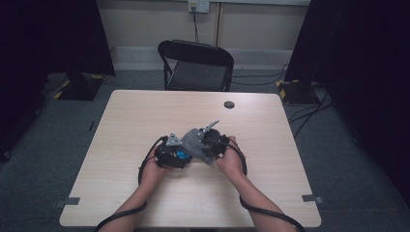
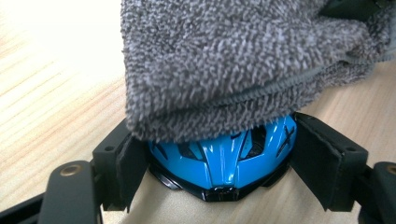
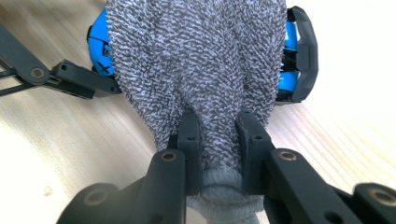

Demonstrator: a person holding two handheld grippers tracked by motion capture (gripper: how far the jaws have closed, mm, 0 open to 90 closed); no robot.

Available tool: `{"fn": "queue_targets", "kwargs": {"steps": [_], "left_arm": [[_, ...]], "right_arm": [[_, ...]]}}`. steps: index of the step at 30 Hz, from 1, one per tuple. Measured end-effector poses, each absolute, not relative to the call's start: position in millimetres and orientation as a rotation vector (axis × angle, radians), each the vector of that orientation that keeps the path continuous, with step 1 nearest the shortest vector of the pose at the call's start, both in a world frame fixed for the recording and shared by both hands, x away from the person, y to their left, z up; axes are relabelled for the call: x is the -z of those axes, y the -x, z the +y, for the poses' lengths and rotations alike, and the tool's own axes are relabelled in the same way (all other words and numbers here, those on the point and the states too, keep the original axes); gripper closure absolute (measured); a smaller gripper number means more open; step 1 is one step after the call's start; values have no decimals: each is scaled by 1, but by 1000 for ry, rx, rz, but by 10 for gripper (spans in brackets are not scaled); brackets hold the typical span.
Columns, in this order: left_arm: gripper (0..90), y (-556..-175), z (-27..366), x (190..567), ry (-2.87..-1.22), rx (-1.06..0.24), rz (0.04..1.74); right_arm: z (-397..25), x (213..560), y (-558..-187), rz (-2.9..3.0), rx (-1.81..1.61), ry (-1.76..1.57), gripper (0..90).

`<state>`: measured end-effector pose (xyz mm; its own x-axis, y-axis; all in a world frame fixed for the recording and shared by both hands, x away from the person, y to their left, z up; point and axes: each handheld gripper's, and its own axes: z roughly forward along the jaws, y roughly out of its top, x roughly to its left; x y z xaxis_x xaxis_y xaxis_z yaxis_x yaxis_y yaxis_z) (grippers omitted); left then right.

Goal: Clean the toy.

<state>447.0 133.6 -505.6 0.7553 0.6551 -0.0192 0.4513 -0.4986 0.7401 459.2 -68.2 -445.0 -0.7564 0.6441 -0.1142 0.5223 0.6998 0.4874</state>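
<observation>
A small glossy blue helmet-shaped object (image 2: pixel 224 156) with black trim sits on the wooden table, held between the pads of my left gripper (image 2: pixel 219 158), which is shut on its two sides. A grey terry cloth (image 3: pixel 196 60) lies draped over its top. My right gripper (image 3: pixel 218 135) is shut on a bunched end of that cloth. In the high view both grippers meet at the table's middle, the left gripper (image 1: pixel 170 153) beside the right gripper (image 1: pixel 212 140), with the cloth (image 1: pixel 193 142) between them and a bit of the blue object (image 1: pixel 182 155) showing beneath it.
The light wooden table (image 1: pixel 145 116) has a small dark round disc (image 1: pixel 229 104) near its far edge. A black folding chair (image 1: pixel 196 65) stands beyond the table. Dark stands flank the room at left and right. Cables trail from both grippers.
</observation>
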Motion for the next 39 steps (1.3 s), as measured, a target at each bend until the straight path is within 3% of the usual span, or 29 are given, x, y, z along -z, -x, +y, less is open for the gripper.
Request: {"fn": "queue_targets", "kwargs": {"steps": [39], "left_arm": [[235, -447, 134, 506, -2181, -340, 825]], "right_arm": [[-92, 437, -476, 2519, -579, -1036, 757]]}}
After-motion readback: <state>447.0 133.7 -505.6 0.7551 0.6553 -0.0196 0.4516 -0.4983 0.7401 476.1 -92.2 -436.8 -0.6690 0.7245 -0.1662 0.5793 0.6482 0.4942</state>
